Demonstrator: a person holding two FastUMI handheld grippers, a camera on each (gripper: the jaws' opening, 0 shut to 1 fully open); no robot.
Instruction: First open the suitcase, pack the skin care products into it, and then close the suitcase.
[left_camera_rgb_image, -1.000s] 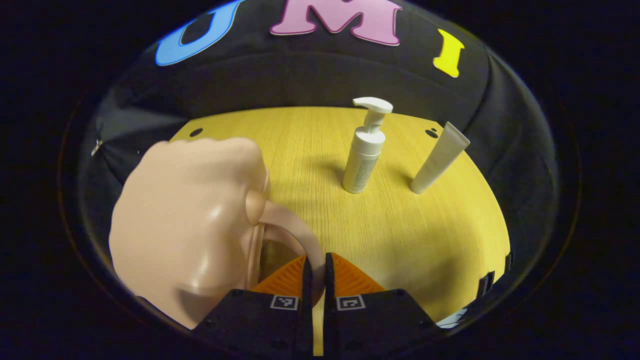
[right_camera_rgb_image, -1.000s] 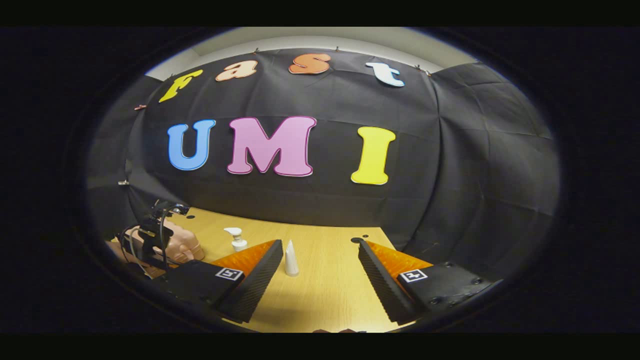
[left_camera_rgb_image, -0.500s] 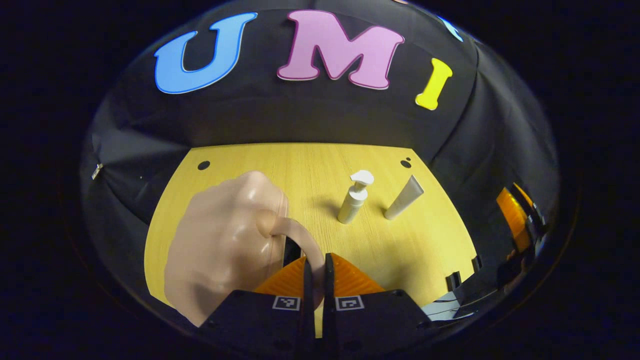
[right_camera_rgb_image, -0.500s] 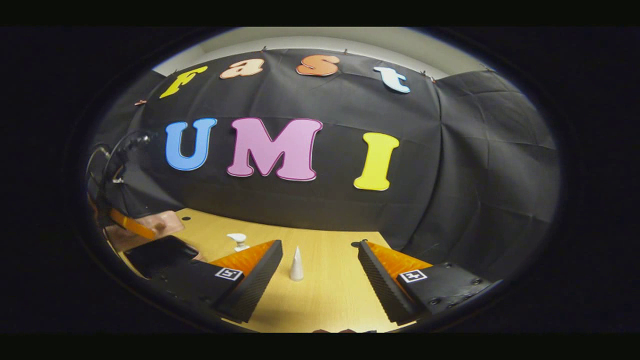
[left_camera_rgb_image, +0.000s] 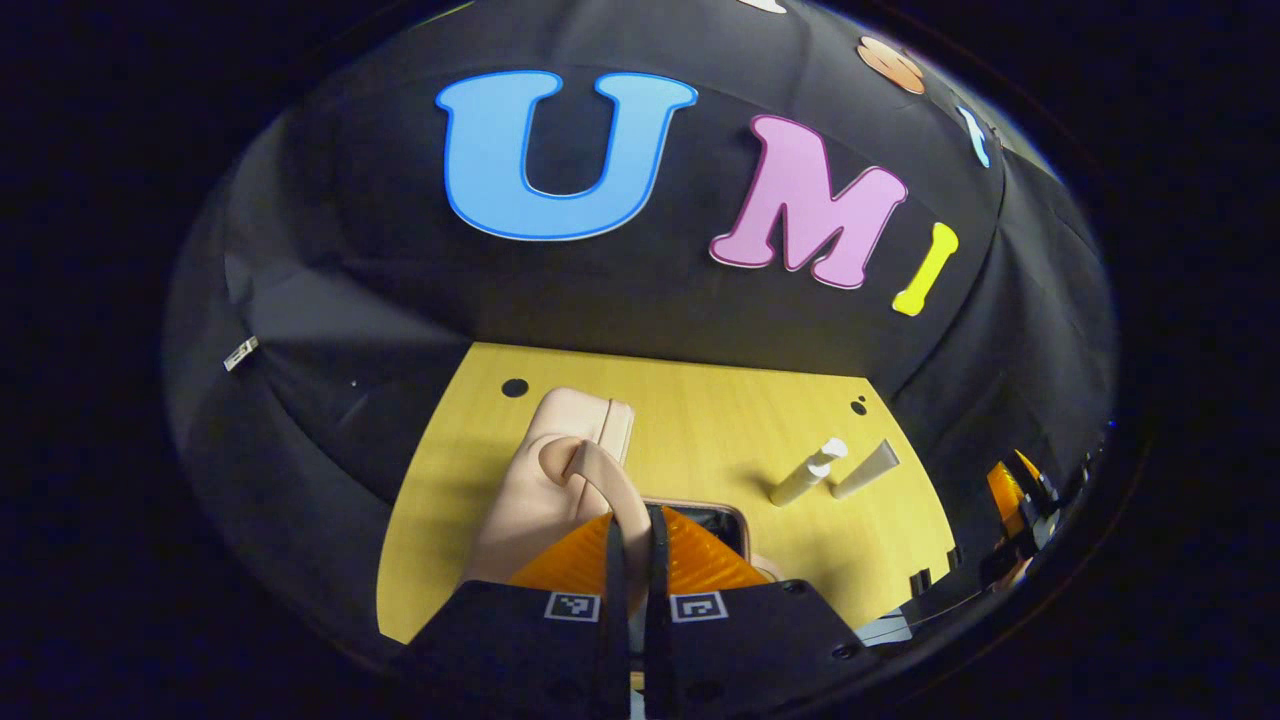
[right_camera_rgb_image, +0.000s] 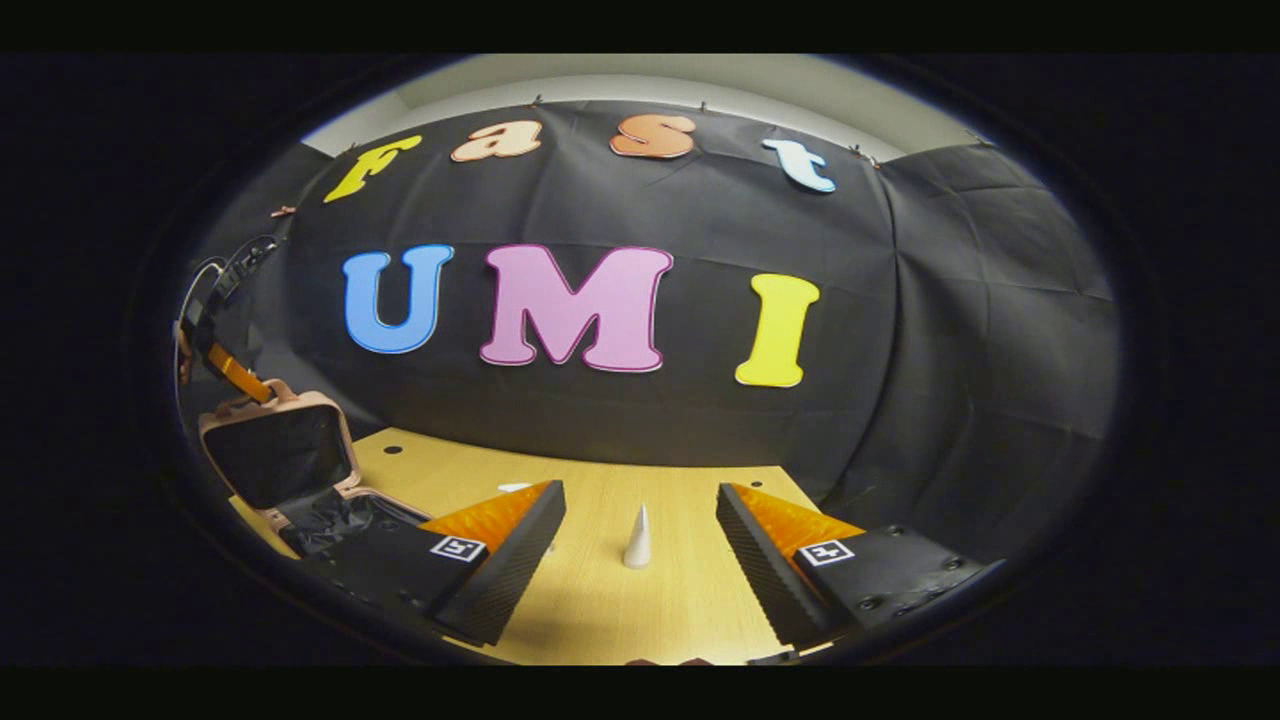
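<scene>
A small pink suitcase stands open on the wooden table, its lid (left_camera_rgb_image: 560, 450) raised upright. My left gripper (left_camera_rgb_image: 633, 525) is shut on the lid's handle (left_camera_rgb_image: 610, 485). In the right gripper view the lid (right_camera_rgb_image: 275, 450) shows its dark lining above the open base (right_camera_rgb_image: 340, 520), with the left gripper (right_camera_rgb_image: 235, 372) at its top. A white pump bottle (left_camera_rgb_image: 805, 472) and a pale tube (left_camera_rgb_image: 865, 470) stand to the right. My right gripper (right_camera_rgb_image: 640, 545) hangs open above the table, and the tube (right_camera_rgb_image: 637, 537) stands beyond, between its fingers.
The wooden table (left_camera_rgb_image: 700, 400) has small dark holes near its back corners (left_camera_rgb_image: 514, 387). Black cloth walls close in behind and on both sides. The right gripper (left_camera_rgb_image: 1015, 490) is seen at the far right edge in the left gripper view.
My left gripper has lifted the handle up and back, swinging the suitcase lid from nearly shut to upright. The right gripper has stayed open and drifted slightly.
</scene>
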